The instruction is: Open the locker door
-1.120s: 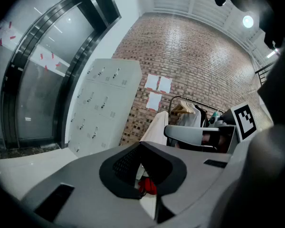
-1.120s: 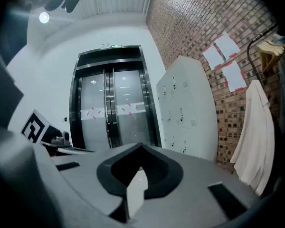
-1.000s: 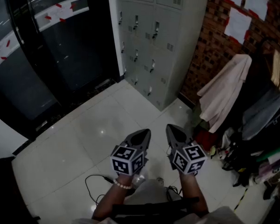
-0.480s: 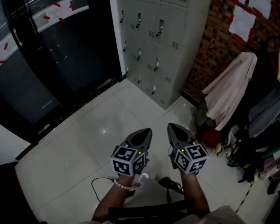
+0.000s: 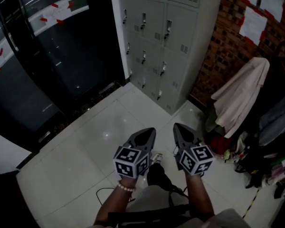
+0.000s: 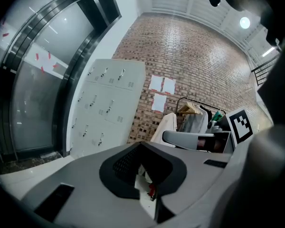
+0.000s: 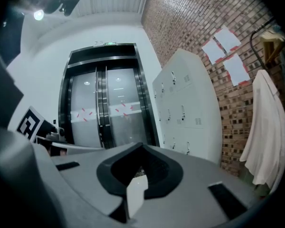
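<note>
Two empty tools, the left tool [image 5: 149, 133] and right tool [image 5: 177, 128], both pressed together, hang above the tiled floor [image 5: 85, 151], well apart from the closed locker [image 5: 173, 42].

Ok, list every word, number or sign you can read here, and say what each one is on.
No text can be read in any view.
Sheets of paper on the brick wall: print too small and blurred.
Green sign above the glass doors: too small to read.
Locker: no legible numbers or labels on its doors.
Left marker cube and right marker cube: coded square patterns, no letters.
</note>
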Tool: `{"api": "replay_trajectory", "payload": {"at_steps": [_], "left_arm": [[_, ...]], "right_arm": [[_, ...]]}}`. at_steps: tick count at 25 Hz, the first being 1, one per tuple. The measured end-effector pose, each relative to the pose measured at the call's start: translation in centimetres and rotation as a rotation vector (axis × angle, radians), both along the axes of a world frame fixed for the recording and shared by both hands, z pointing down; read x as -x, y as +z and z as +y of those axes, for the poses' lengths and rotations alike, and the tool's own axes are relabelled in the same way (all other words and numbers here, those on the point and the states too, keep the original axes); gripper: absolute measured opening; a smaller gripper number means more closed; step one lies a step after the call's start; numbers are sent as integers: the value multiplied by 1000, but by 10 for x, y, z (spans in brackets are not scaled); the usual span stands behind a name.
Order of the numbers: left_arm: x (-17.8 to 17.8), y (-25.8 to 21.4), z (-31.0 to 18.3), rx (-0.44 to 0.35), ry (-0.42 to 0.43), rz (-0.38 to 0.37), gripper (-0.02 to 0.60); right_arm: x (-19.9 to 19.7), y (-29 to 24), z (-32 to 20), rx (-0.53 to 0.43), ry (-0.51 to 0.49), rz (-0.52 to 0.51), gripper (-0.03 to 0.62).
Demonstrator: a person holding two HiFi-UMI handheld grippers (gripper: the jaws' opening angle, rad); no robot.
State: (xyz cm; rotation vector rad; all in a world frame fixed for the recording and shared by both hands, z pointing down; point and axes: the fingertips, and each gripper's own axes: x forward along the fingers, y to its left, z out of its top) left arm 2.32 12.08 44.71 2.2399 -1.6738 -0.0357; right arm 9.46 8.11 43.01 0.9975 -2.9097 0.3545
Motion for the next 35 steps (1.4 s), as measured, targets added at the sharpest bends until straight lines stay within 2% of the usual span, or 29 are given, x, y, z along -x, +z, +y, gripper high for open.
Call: {"api": "replay_trajectory", "payload": {"at_steps": [10, 18, 22, 35], "left_arm": [[67, 5, -151, -1, -33, 7, -8], [93, 4, -270, 10, -49, 14, -8], [99, 9, -307, 20, -53, 15, -8], [116, 14, -389, 14, -17, 30, -8]], "right_arm": [[67, -2, -157, -14, -19, -1, 8], [93, -1, -280, -4, -27, 1, 8], [99, 3, -317, -3, -28, 0, 9], [113, 9, -391, -17, 15, 30, 9]]}}
